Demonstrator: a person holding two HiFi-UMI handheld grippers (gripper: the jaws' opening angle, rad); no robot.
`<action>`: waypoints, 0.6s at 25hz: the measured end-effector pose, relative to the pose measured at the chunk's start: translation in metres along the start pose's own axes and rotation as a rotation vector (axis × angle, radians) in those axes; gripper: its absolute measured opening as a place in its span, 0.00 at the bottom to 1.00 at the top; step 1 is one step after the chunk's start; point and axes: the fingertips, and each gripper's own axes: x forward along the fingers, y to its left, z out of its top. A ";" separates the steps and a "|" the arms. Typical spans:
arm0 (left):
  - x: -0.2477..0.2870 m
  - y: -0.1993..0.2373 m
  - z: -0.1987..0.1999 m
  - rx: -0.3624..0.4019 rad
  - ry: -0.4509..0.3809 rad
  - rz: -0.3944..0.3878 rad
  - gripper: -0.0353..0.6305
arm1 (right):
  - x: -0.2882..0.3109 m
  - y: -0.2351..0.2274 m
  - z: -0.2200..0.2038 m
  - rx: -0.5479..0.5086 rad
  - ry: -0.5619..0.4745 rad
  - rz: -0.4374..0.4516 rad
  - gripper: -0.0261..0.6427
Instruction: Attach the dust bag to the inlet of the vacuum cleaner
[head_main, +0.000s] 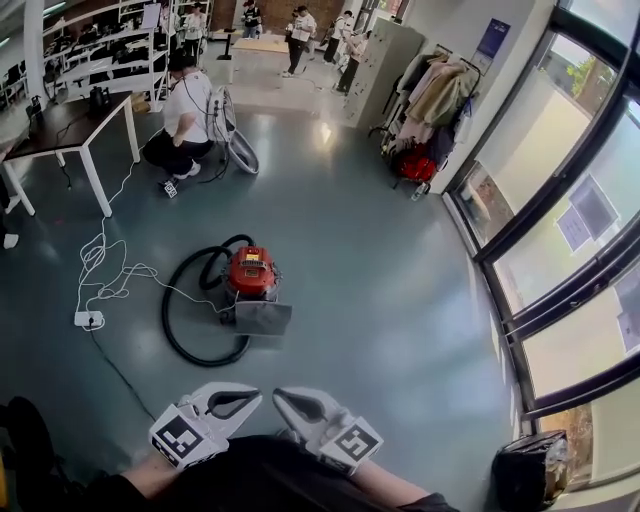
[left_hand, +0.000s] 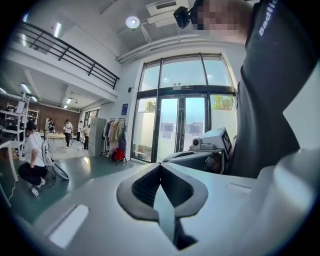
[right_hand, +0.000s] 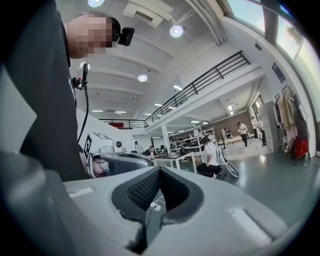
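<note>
Red drum-shaped vacuum cleaner (head_main: 250, 272) stands on the grey-green floor (head_main: 380, 300), well ahead of both grippers, its black hose (head_main: 180, 335) looped to its left. A flat grey rectangular dust bag (head_main: 263, 318) lies against the vacuum's near side. The left gripper (head_main: 256, 395) and right gripper (head_main: 278, 396) are held low, close to the person's body, tips almost meeting; each has its jaws pressed together with nothing between them. A white power strip (head_main: 88, 319) lies left of the hose.

Red vac (head_main: 250, 271) upright, black hose (head_main: 166, 318) looped at its left; flat grey dust bag (head_main: 263, 318) against its near side.
</note>
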 end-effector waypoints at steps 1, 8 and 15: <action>-0.002 0.000 -0.001 0.002 0.005 -0.004 0.08 | 0.002 0.001 -0.001 0.004 -0.009 0.002 0.03; -0.013 -0.002 0.000 0.020 0.015 -0.005 0.08 | 0.014 0.011 -0.013 0.003 0.034 0.015 0.03; -0.019 -0.001 -0.007 -0.001 0.006 0.009 0.08 | 0.021 0.021 -0.011 0.007 0.052 0.046 0.03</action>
